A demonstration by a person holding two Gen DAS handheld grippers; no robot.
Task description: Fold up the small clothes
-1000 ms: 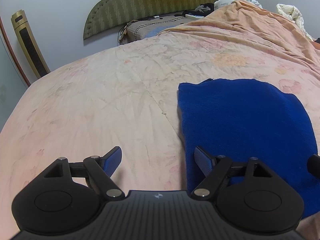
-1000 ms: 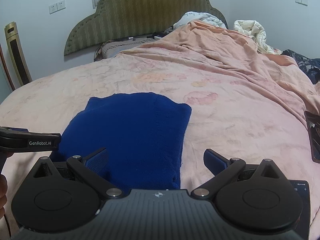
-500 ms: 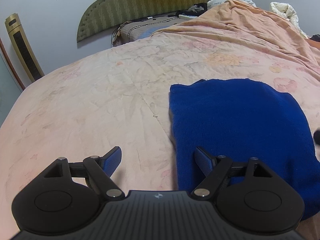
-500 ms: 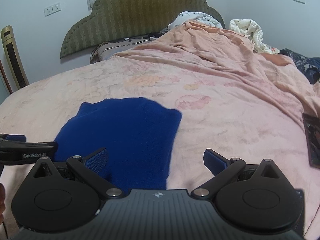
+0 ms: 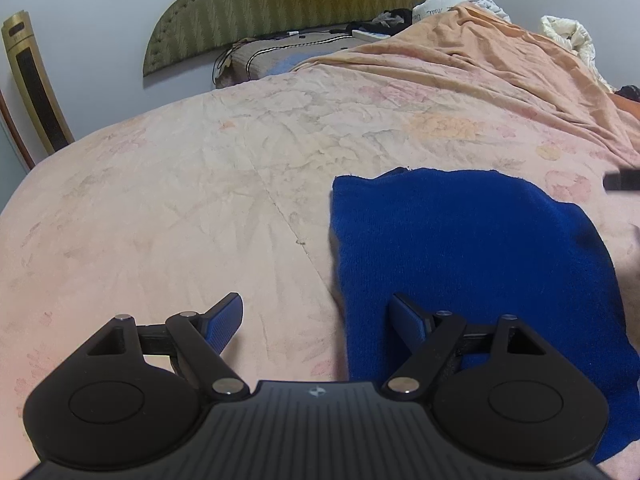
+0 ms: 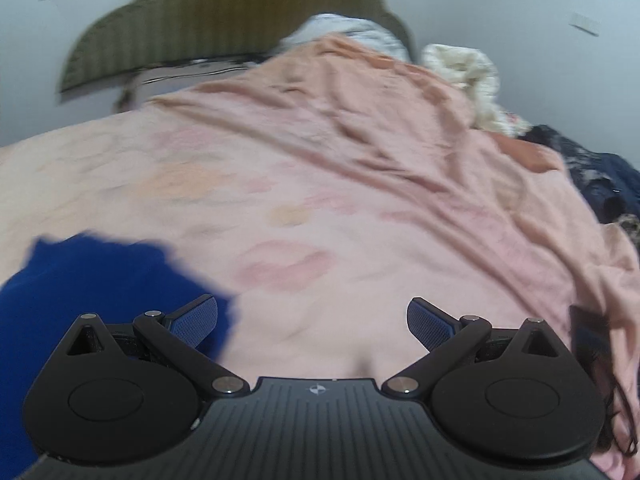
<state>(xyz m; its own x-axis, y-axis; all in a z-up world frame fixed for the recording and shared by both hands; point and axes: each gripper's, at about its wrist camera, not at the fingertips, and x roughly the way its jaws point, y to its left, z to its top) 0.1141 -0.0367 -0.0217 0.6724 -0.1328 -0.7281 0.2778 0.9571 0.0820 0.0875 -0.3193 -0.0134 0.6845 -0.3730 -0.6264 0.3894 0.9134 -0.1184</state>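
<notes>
A folded dark blue knit garment [image 5: 472,256] lies flat on the pink floral bedsheet [image 5: 200,200]. My left gripper [image 5: 316,316] is open and empty, hovering at the garment's near left edge, its right finger over the cloth. In the blurred right wrist view the garment [image 6: 100,292] sits at the lower left. My right gripper [image 6: 312,320] is open and empty, mostly over bare sheet to the garment's right. A dark tip of the right gripper [image 5: 622,181] shows at the right edge of the left wrist view.
An olive padded headboard [image 5: 288,4] and a pillow [image 5: 280,56] are at the far end. A bunched orange-pink quilt [image 6: 400,128] covers the bed's right side, with white bedding [image 6: 468,76] and dark clothes [image 6: 600,176] beyond. A gold-framed stand [image 5: 34,84] is at the left.
My right gripper has swung right and away, so the blue garment slid to the lower left of its view. My left gripper shifted slightly; the garment lies unmoved.
</notes>
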